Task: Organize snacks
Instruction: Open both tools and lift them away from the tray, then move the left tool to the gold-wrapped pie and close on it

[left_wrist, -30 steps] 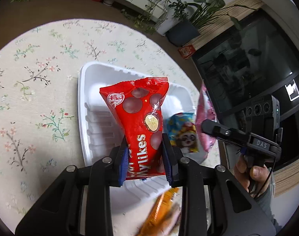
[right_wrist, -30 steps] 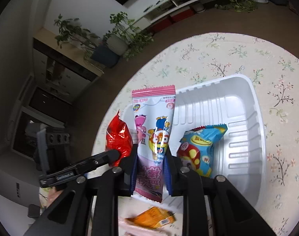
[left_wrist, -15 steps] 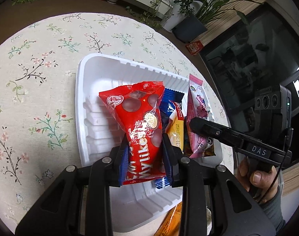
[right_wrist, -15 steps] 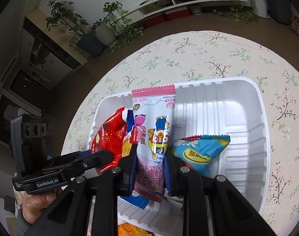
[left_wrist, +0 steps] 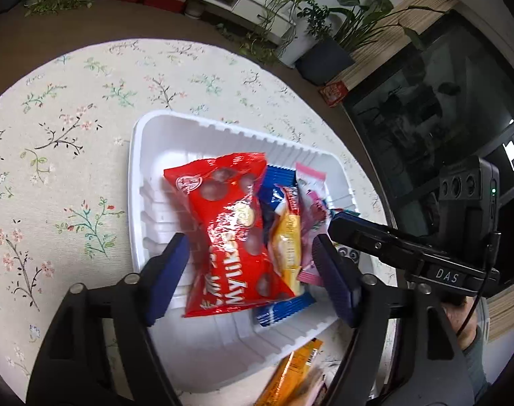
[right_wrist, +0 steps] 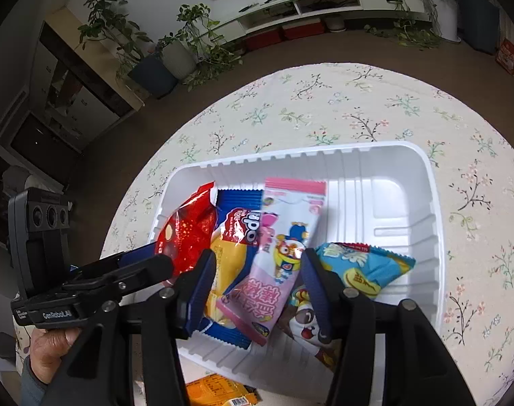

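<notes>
A white tray (left_wrist: 145,155) lies on the flowered tablecloth, also in the right wrist view (right_wrist: 436,223). My left gripper (left_wrist: 253,269) is open over the tray; the red Mylikes bag (left_wrist: 229,223) lies between its spread fingers, released. My right gripper (right_wrist: 257,291) is open; the pink cartoon packet (right_wrist: 280,243) lies loose between its fingers. A blue-and-yellow packet (right_wrist: 233,237) sits between the red bag (right_wrist: 185,233) and the pink packet (left_wrist: 311,199). A light blue packet (right_wrist: 365,267) lies to the right in the tray.
An orange packet (left_wrist: 290,372) lies on the table just outside the tray's near edge; it also shows in the right wrist view (right_wrist: 216,392). Potted plants (right_wrist: 155,64) and a low white shelf stand beyond the round table.
Both grippers have opened and let go: the red bag and the pink packet now lie in the tray. Both grippers pulled back slightly.
</notes>
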